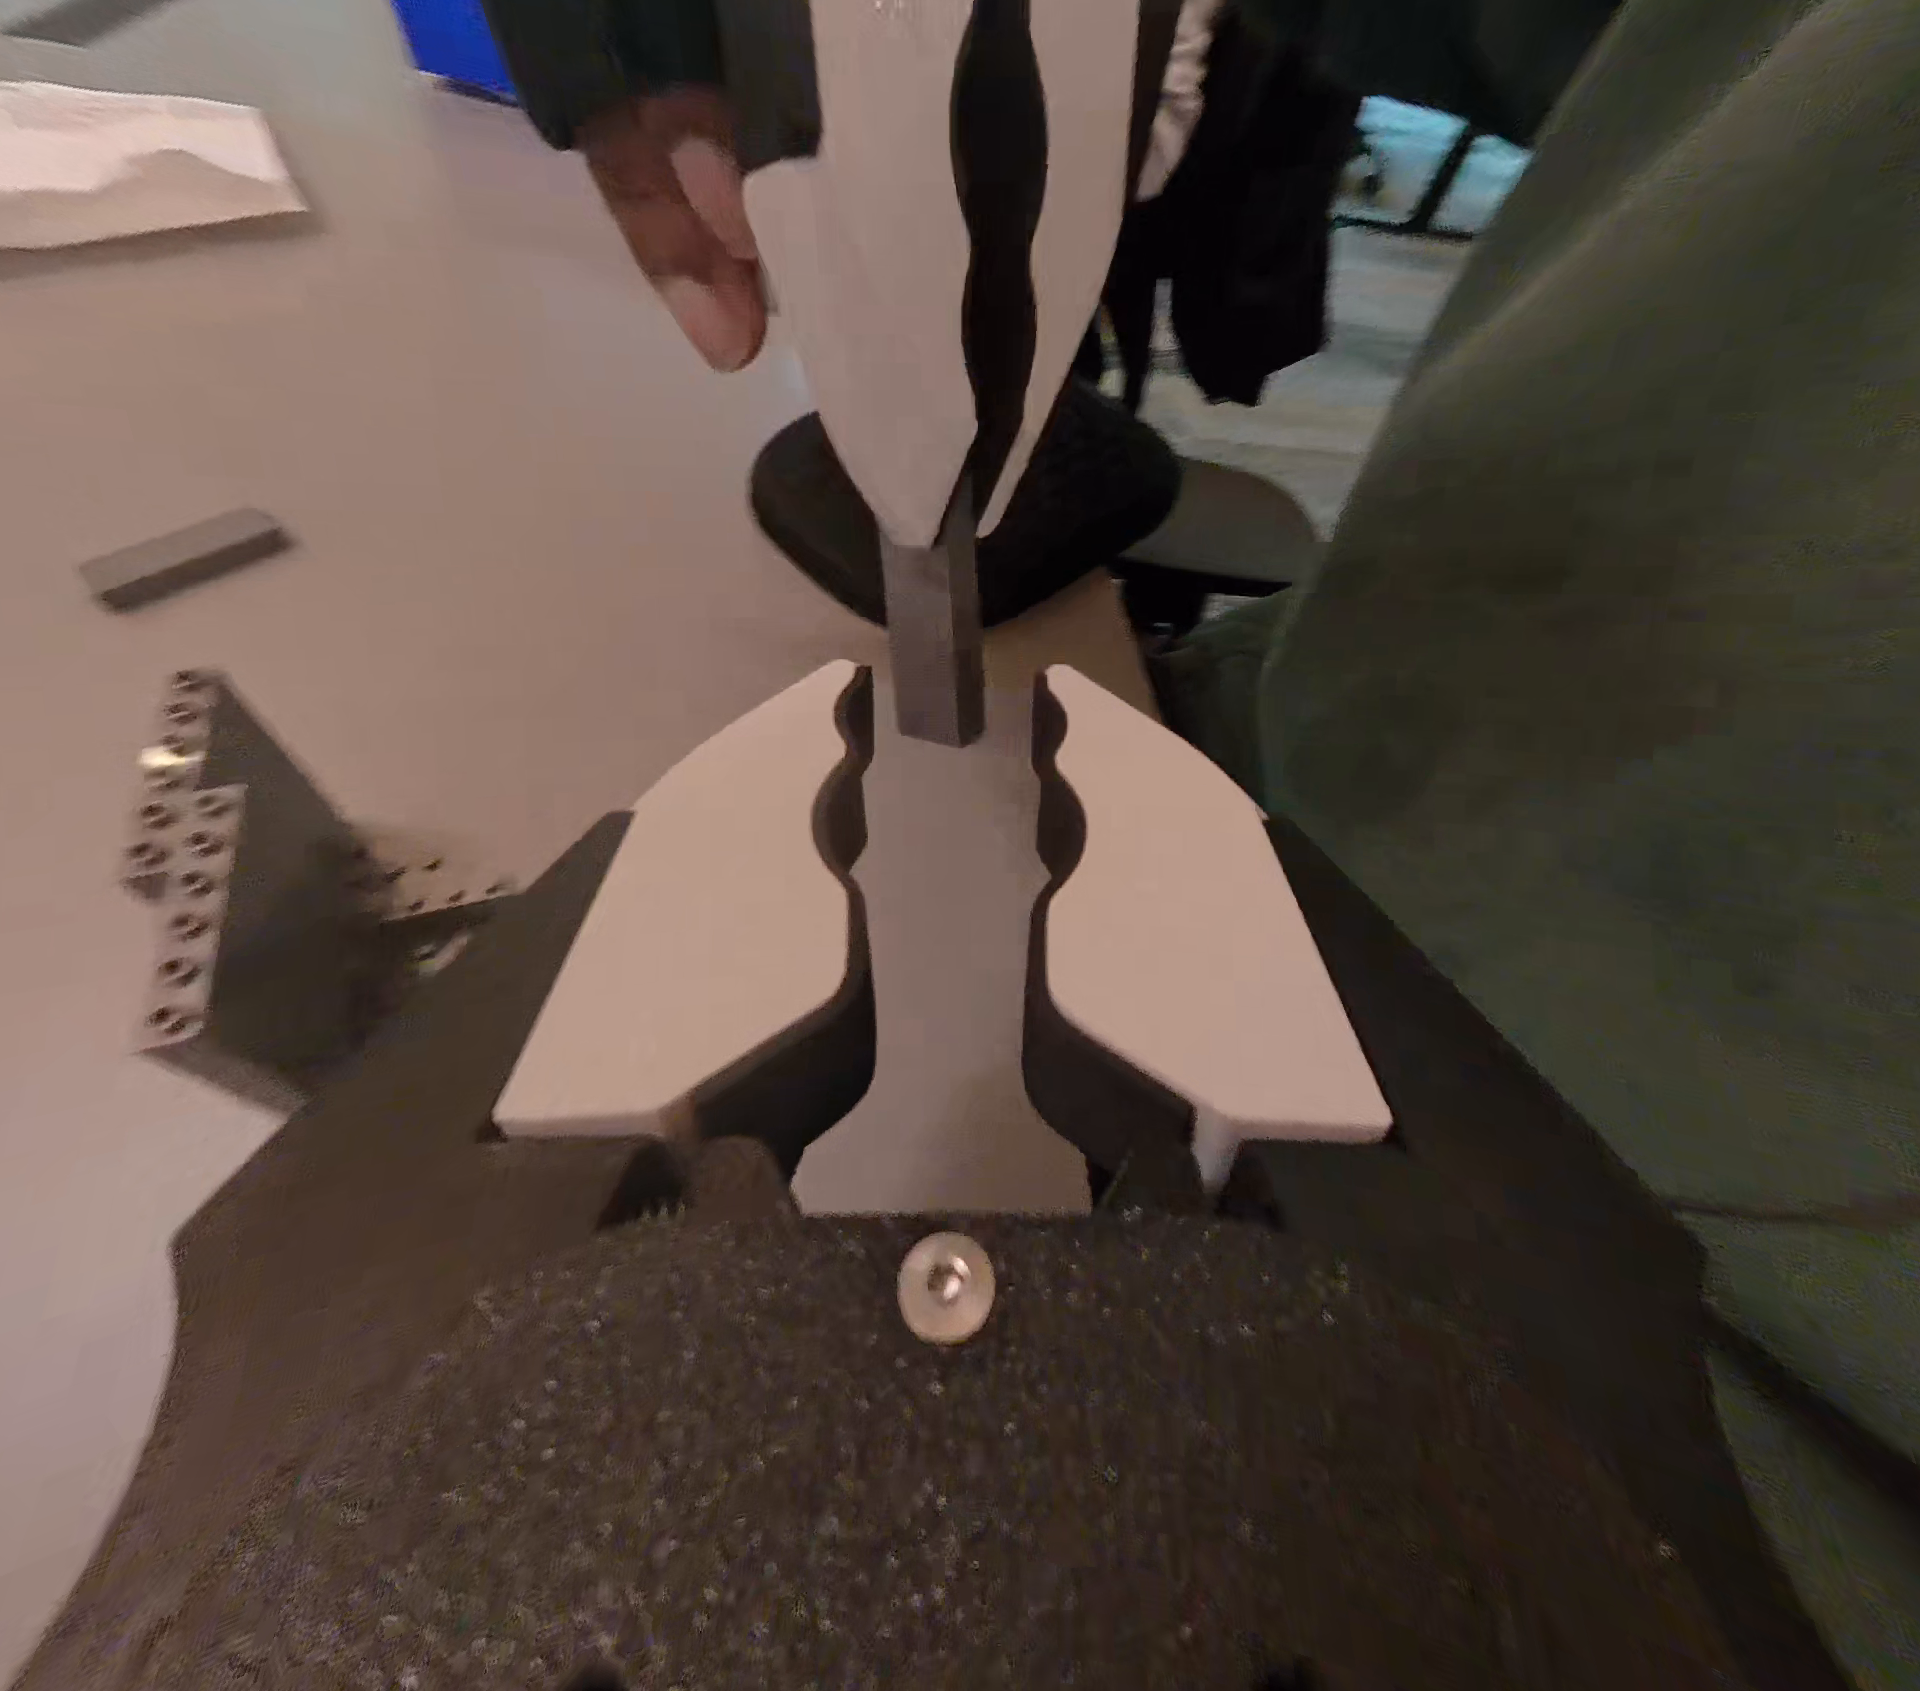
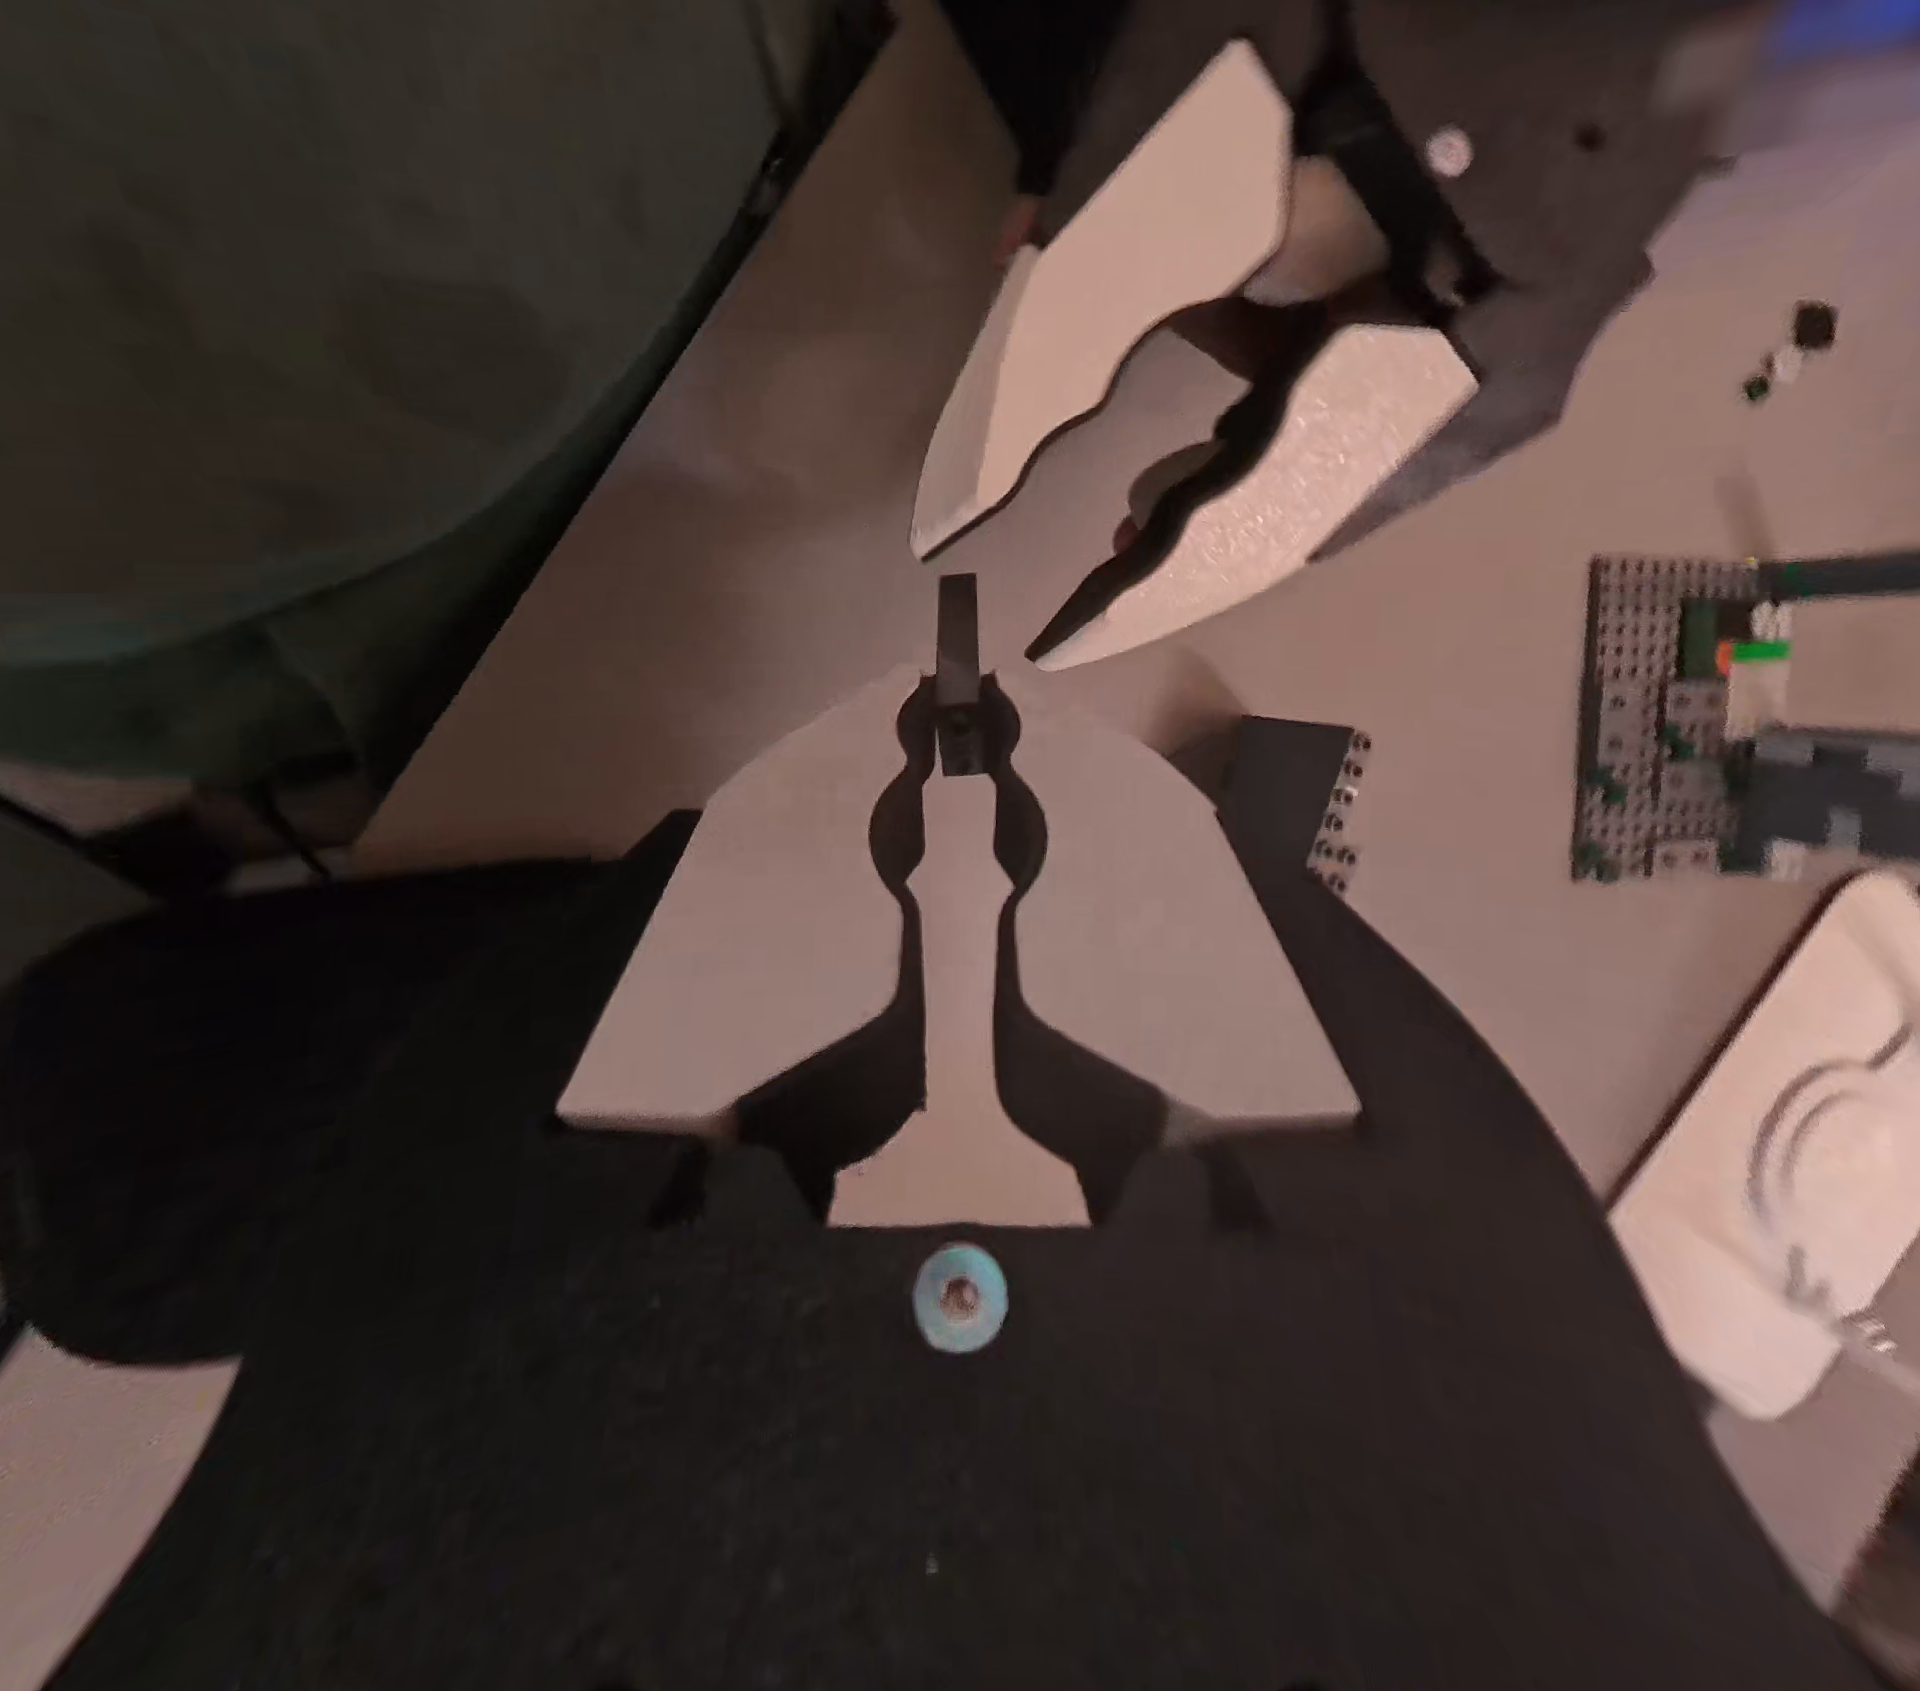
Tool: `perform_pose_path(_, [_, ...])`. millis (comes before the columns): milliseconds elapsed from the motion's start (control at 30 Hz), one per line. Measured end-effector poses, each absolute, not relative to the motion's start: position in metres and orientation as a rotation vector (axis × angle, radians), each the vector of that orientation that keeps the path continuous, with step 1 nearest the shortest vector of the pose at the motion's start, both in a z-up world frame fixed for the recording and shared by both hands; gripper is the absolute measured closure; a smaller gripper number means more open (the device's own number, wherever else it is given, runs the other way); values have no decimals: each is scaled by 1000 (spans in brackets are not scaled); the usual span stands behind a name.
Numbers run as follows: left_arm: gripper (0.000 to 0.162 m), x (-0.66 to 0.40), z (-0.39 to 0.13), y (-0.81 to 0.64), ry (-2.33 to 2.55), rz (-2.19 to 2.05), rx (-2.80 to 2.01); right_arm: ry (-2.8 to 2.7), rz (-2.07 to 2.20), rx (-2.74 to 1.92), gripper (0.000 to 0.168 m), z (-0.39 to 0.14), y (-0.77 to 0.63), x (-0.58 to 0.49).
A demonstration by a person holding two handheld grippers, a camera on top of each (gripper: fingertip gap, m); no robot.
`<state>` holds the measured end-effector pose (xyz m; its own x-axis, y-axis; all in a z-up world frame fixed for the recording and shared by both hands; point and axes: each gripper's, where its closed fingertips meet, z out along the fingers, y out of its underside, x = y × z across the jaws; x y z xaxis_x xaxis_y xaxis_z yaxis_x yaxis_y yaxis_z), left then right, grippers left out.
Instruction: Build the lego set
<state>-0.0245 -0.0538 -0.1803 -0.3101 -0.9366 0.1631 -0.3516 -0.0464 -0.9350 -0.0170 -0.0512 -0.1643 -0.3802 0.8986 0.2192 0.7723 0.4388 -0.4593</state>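
With the right tool (image 2: 951, 696) pinching the dark brick (image 2: 957, 706), slide it between the left tool's (image 1: 945, 691) narrowly parted fingertips before releasing.

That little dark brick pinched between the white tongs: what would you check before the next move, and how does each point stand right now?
1. Right gripper shut on the dark brick: ok.
2. Left gripper open wide enough to take it: ok, its fingers stand apart.
3. Brick between the left fingertips: not ok, only its lower end reaches the gap, touching neither.
4. Brick straight in the grip: cannot tell, the pictures are blurred.
5. Partly built model lies on the table, away from both grippers: ok.
6. Loose grey bar and studded dark plate lie off to the side: ok.
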Motion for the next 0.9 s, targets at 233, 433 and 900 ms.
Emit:
perform_pose_path(233, [143, -21, -196, -75, 1872, -1561, -1328, -2478, 366, -1213, 160, -171, -64, -29])
perform_pose_path(433, [144, -14, -201, -53, 1755, -1361, -1374, -2303, 374, -1511, 153, -172, -48, -24])
perform_pose_path(900, [144, -10, -186, 0, 1432, -808, -1378, -1681, 417, -2086, 148, -158, -6, -20])
